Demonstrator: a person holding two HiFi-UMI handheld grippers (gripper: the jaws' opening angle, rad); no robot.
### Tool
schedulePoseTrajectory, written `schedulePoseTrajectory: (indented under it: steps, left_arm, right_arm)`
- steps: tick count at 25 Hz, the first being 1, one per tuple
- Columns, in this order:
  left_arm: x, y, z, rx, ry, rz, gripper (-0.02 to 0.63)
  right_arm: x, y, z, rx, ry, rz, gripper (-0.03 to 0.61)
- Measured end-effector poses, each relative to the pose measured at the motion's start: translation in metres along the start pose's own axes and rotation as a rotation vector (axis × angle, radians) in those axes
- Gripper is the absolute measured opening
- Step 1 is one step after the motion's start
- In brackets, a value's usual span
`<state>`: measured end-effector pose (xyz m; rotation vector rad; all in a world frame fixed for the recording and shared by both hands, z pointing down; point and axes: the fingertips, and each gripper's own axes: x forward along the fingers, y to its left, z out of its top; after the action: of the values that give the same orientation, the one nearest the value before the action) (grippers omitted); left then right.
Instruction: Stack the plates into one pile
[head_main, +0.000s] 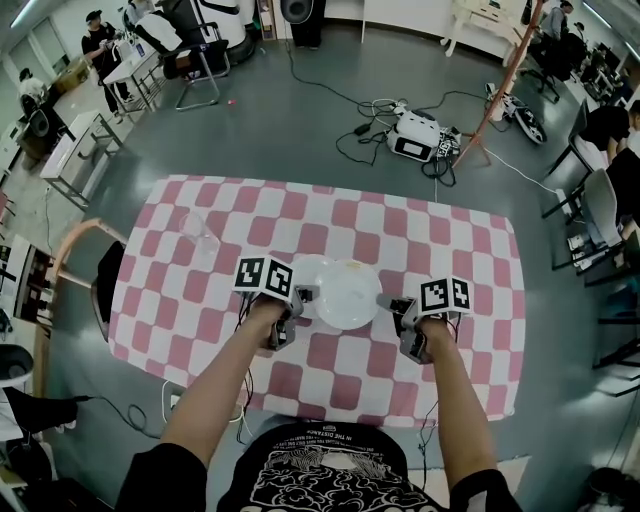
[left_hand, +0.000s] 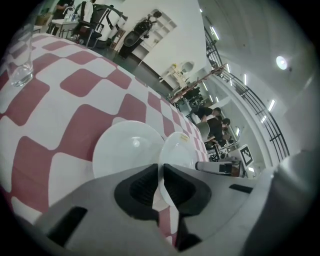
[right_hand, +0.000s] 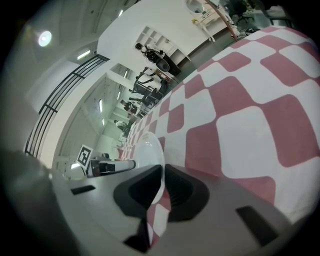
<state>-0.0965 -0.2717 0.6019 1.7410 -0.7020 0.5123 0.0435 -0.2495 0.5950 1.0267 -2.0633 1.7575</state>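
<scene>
At the middle of the frame, a round white plate is held from both sides over the bench with its red-and-white chequered cloth. The left gripper has its jaws clenched on the plate's left rim, and the right gripper has its jaws clenched on the right rim. A second white plate lies flat on the cloth, partly covered by the held one. A clear drinking glass stands further to the upper left.
</scene>
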Motion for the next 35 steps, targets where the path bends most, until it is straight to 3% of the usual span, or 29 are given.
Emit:
schedulePoseTrajectory:
  steps: [18, 35]
  left_arm:
    - [-0.036, 0.063, 0.018, -0.025, 0.018, -0.01, 0.043]
    - [-0.038, 0.075, 0.018, -0.018, 0.042, -0.004, 0.046]
  right_arm:
    - [0.066, 0.034, 0.001, 0.009, -0.015, -0.043, 0.031]
    - [0.078, 0.034, -0.002, -0.033, -0.016, -0.091, 0.038]
